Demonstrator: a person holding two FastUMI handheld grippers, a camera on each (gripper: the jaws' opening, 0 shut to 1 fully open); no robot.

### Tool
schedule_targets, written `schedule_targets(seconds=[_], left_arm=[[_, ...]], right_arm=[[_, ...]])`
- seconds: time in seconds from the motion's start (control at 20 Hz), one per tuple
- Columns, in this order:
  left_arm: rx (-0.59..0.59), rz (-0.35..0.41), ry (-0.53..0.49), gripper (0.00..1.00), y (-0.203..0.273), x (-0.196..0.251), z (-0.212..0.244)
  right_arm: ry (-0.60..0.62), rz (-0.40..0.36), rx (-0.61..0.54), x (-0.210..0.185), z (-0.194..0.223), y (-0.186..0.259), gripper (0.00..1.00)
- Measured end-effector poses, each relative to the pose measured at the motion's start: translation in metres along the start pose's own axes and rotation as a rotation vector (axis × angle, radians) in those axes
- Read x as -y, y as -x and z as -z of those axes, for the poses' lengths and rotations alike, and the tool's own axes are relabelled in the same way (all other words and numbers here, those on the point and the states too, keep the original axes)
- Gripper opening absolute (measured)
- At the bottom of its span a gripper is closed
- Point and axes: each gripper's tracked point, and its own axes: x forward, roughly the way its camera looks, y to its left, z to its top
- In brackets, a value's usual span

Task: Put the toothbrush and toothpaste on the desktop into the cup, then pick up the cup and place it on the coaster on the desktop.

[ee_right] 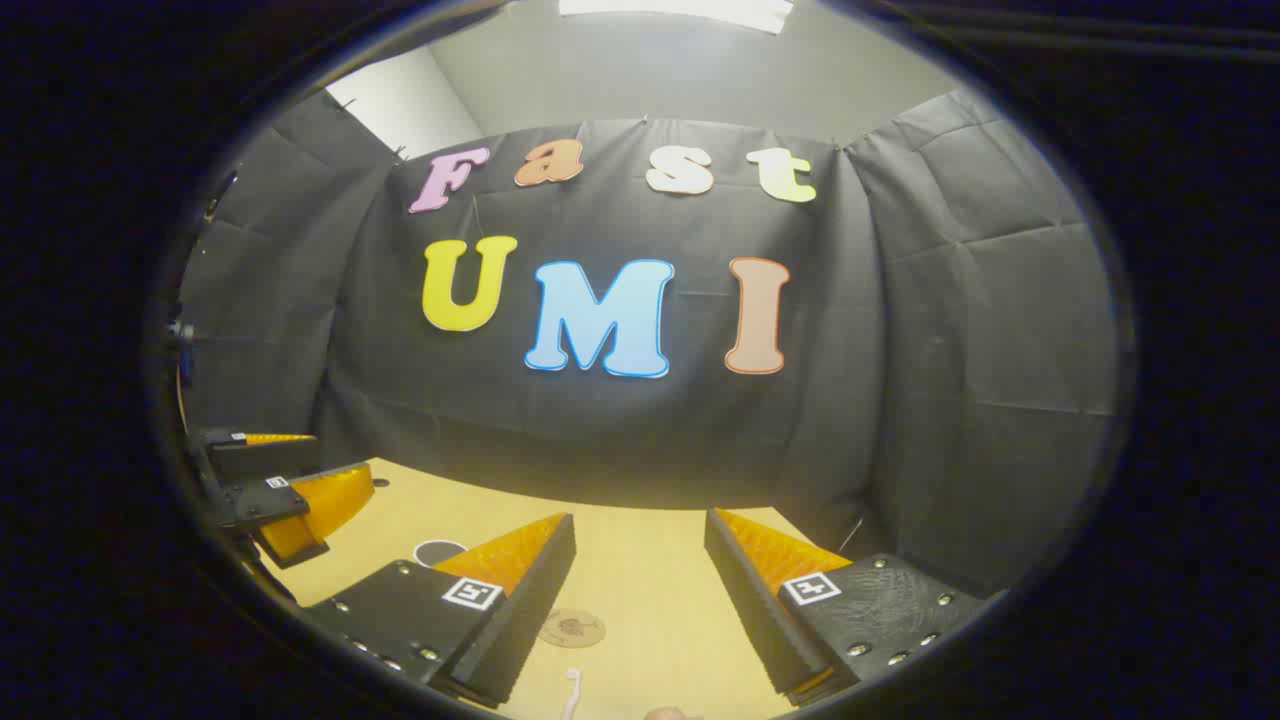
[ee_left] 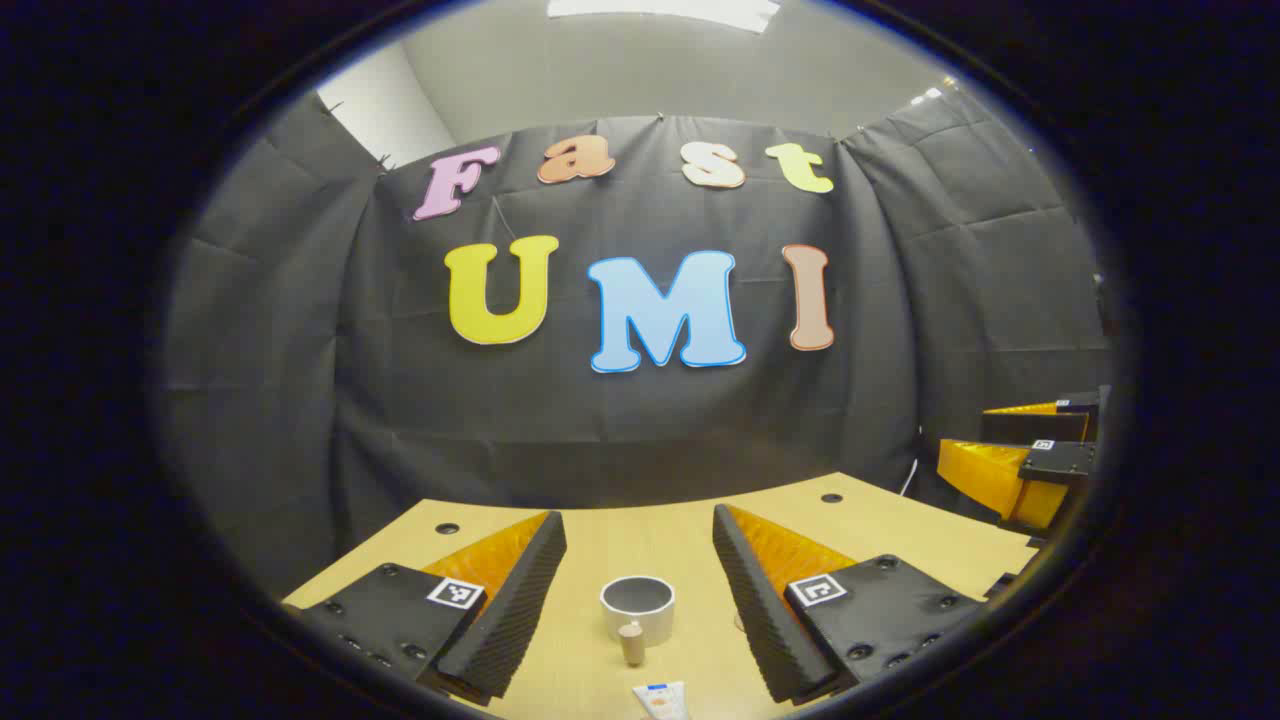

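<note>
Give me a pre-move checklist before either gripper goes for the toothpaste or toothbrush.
1. Left gripper open: ok.
2. Right gripper open: ok.
3. Cup upright, mouth open, between the left fingers' line: ok.
4. Toothpaste on the desktop near the cup: ok; most of the tube is cut off, so its lie: cannot tell.
5. Toothbrush ahead of the right gripper: ok; full length: cannot tell.
6. Coaster bare: ok.

a light wooden desktop (ee_left: 640, 535) carries a white cup (ee_left: 637, 605) at centre, a toothpaste tube (ee_left: 662, 700) at 6 o'clock of it; round coaster (ee_right: 571, 629) and toothbrush (ee_right: 571, 692) lie apart.
</note>
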Motion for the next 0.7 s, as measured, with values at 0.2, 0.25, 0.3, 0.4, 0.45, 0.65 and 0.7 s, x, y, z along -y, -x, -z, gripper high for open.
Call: schedule_targets(seconds=[0.2, 0.25, 0.3, 0.4, 0.45, 0.65, 0.7], left_arm=[[-0.014, 0.0, 0.012, 0.92, -0.009, 0.004, 0.003], [-0.016, -0.003, 0.014, 0.92, -0.011, 0.004, 0.003], [-0.018, -0.004, 0.017, 0.92, -0.012, 0.004, 0.004], [-0.022, -0.008, 0.019, 0.92, -0.014, 0.006, 0.004], [-0.023, -0.009, 0.018, 0.92, -0.015, 0.006, 0.004], [-0.044, -0.008, 0.017, 0.92, -0.021, 0.007, 0.011], [-0.051, -0.007, 0.018, 0.92, -0.02, 0.007, 0.012]], right_arm=[[-0.029, -0.005, -0.035, 0.004, 0.005, -0.008, 0.87], [-0.033, -0.005, -0.042, 0.005, 0.005, -0.01, 0.87], [-0.035, -0.006, -0.049, 0.006, 0.007, -0.012, 0.87], [-0.037, -0.007, -0.06, 0.007, 0.009, -0.013, 0.87], [-0.038, -0.009, -0.064, 0.007, 0.009, -0.014, 0.87], [-0.049, -0.014, -0.094, 0.006, 0.014, -0.017, 0.87], [-0.056, -0.015, -0.103, 0.005, 0.018, -0.018, 0.87]])
